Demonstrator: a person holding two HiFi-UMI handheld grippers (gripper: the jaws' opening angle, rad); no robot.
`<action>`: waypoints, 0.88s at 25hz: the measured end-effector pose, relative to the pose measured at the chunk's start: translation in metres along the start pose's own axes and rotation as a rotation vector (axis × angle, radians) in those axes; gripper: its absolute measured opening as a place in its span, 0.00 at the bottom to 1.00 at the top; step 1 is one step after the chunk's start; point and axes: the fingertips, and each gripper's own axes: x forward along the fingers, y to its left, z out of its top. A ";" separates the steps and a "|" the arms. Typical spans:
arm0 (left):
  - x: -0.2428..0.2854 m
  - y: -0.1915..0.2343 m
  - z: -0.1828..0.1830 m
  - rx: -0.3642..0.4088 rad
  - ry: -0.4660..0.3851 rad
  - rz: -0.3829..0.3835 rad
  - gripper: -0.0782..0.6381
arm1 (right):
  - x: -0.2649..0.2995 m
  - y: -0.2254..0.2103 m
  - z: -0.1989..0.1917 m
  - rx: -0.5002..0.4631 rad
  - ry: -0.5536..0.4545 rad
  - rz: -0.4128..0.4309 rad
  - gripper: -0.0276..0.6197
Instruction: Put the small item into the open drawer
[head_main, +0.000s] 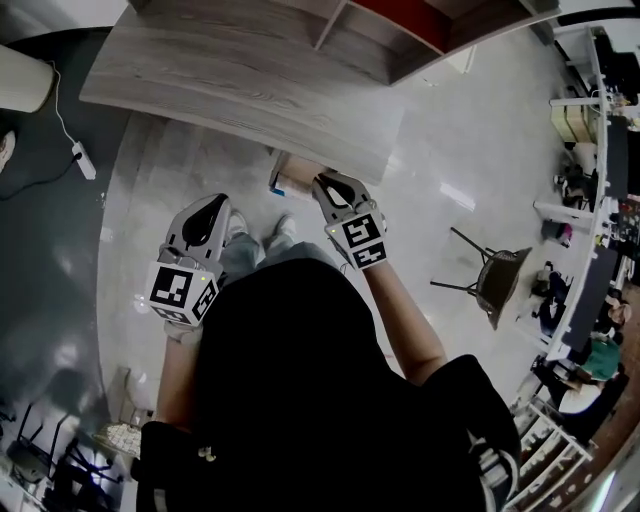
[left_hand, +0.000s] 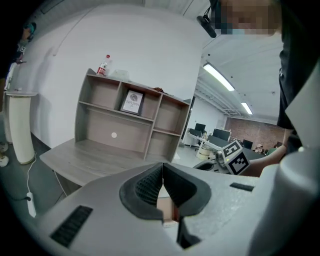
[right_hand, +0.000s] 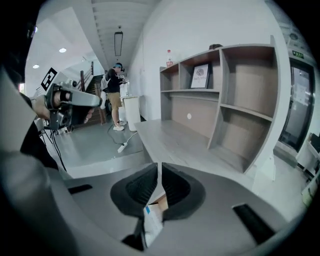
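Note:
A brown open drawer (head_main: 303, 170) sticks out from under the grey desk's (head_main: 230, 70) front edge. A small white item with a blue corner (head_main: 279, 186) lies in it. My right gripper (head_main: 330, 184) hangs just above the drawer, its jaws shut with nothing between them. In the right gripper view (right_hand: 159, 170) the white item (right_hand: 151, 222) and the drawer (right_hand: 161, 202) show below, behind the jaws. My left gripper (head_main: 213, 204) is to the left of the drawer, shut and empty. In the left gripper view (left_hand: 163, 167) a bit of the drawer (left_hand: 165, 207) shows below.
A shelf unit (left_hand: 132, 120) stands on the desk, with a framed picture (left_hand: 132, 102) inside and a bottle (left_hand: 104, 65) on top. A chair (head_main: 495, 280) stands to the right, a power strip (head_main: 82, 160) lies on the floor at left. A person (right_hand: 116, 95) stands farther off.

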 end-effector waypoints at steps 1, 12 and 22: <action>0.003 0.000 0.003 0.004 -0.004 -0.009 0.12 | -0.005 -0.001 0.006 0.000 -0.019 -0.009 0.09; 0.025 -0.004 0.031 0.055 -0.045 -0.099 0.12 | -0.067 -0.015 0.066 0.030 -0.217 -0.106 0.09; 0.043 -0.015 0.049 0.067 -0.077 -0.192 0.12 | -0.106 -0.029 0.082 0.085 -0.321 -0.192 0.08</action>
